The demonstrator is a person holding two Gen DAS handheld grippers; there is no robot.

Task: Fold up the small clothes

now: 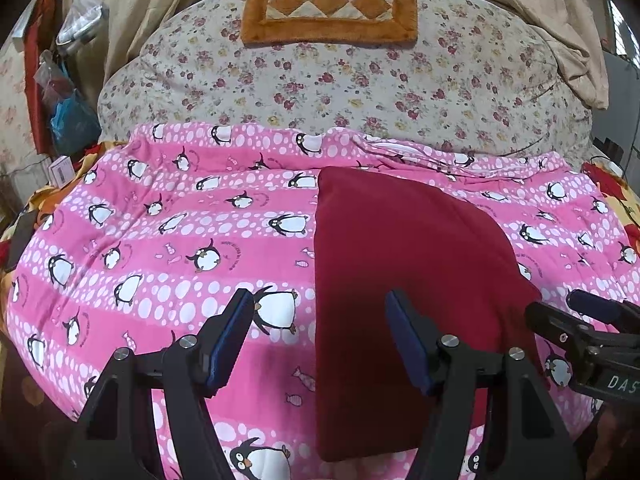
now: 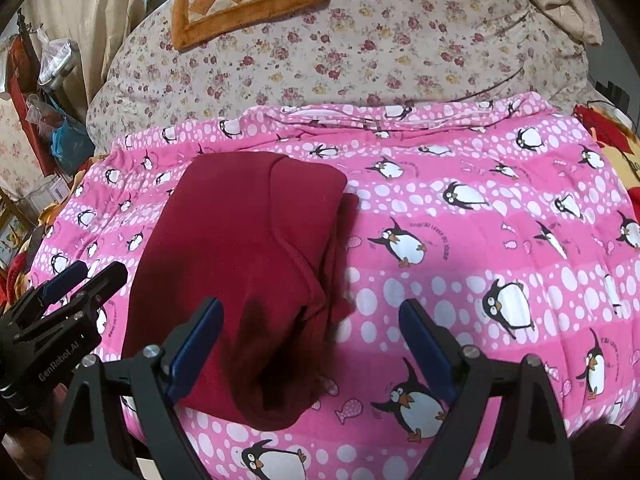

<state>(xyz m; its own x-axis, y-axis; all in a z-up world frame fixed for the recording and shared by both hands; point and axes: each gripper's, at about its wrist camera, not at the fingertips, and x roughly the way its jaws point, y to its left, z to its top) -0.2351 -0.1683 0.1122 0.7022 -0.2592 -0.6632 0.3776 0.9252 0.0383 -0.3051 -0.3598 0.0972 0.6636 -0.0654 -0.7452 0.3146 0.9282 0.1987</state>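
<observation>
A dark red garment (image 1: 404,280) lies folded into a long strip on the pink penguin blanket (image 1: 180,240). It also shows in the right wrist view (image 2: 240,252), with a folded layer and seam on top. My left gripper (image 1: 320,316) is open and empty, just above the garment's near left edge. My right gripper (image 2: 312,324) is open and empty, above the garment's near right edge. The right gripper shows at the right edge of the left wrist view (image 1: 580,320). The left gripper shows at the left edge of the right wrist view (image 2: 80,280).
A floral duvet (image 1: 360,80) is piled behind the blanket, with an orange checked cushion (image 1: 332,4) on top. Beige curtains (image 1: 560,20) hang at the back. Bags and clutter (image 1: 68,92) hang at the far left. A red and yellow cloth (image 2: 608,132) lies at the right.
</observation>
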